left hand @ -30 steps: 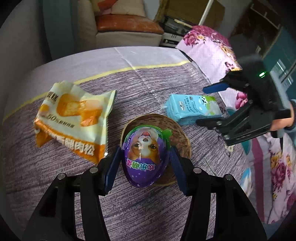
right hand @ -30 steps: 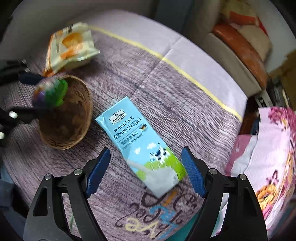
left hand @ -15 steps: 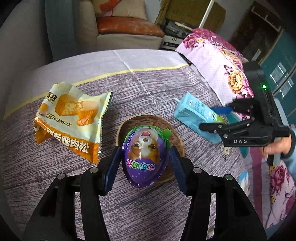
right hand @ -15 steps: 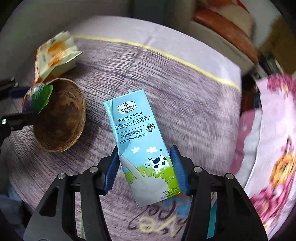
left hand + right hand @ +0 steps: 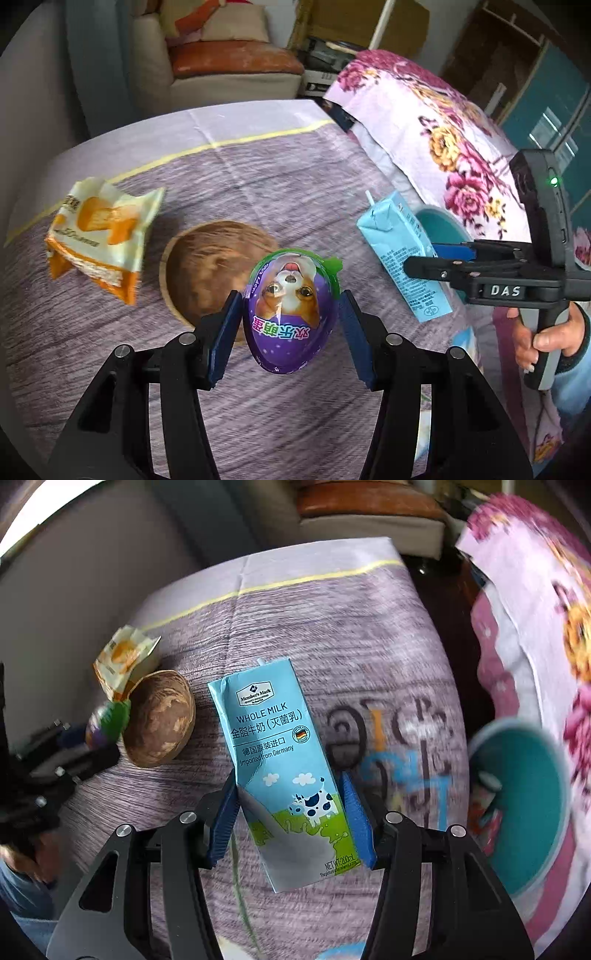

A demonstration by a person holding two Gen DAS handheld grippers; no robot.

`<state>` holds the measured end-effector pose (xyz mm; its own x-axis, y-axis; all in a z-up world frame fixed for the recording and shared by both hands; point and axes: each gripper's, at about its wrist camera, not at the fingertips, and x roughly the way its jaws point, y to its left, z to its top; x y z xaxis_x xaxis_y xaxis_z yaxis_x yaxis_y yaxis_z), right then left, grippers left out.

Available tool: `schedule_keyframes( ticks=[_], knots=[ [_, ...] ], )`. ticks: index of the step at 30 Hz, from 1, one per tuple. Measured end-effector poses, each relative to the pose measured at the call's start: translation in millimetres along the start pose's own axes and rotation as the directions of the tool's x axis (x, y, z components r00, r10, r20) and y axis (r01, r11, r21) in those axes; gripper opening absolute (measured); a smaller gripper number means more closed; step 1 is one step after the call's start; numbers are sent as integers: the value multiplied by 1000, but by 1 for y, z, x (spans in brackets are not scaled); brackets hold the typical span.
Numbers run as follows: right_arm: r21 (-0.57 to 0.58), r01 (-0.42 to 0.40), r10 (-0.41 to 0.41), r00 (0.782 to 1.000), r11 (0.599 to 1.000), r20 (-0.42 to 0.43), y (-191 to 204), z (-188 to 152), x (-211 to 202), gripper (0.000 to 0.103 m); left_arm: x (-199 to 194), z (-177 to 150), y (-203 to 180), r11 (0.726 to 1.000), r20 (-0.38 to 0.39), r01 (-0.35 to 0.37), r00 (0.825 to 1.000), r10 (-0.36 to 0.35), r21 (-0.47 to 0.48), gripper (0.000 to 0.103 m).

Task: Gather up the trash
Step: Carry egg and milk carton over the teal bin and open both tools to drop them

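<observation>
We now have the milk carton clamped in our right gripper, lifted off the table it lay on a second ago; the teal bin sits right of those jaws. Our left gripper still pinches the purple egg; snack wrapper remains beyond-left.

Milk carton: "Member's Mark", "WHOLE MILK", "全脂牛奶 (灭菌乳)", "德国原装进口", "Imported from Germany", "NET WT: 200mL" | purple egg pack: "欢乐萌蛋", upside down; "HAPPY EGG" along its rim | right gripper body: "DAS"
</observation>
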<state>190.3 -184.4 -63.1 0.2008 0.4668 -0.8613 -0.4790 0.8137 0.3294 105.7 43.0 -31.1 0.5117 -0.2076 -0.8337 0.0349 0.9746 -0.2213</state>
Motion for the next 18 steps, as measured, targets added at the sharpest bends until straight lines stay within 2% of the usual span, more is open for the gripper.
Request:
schedule_keyframes(
  ticks=[8,18],
  knots=[
    [150,-61,48,995,987,90,-28,-26,-21,51,15,-2,-47,998,-29,15,999,-13,61,55],
    [266,-143,98,979,953,177,-77,-49,-50,51,29,8,-101,990,-53,29,998,-21,138,55]
  ],
)
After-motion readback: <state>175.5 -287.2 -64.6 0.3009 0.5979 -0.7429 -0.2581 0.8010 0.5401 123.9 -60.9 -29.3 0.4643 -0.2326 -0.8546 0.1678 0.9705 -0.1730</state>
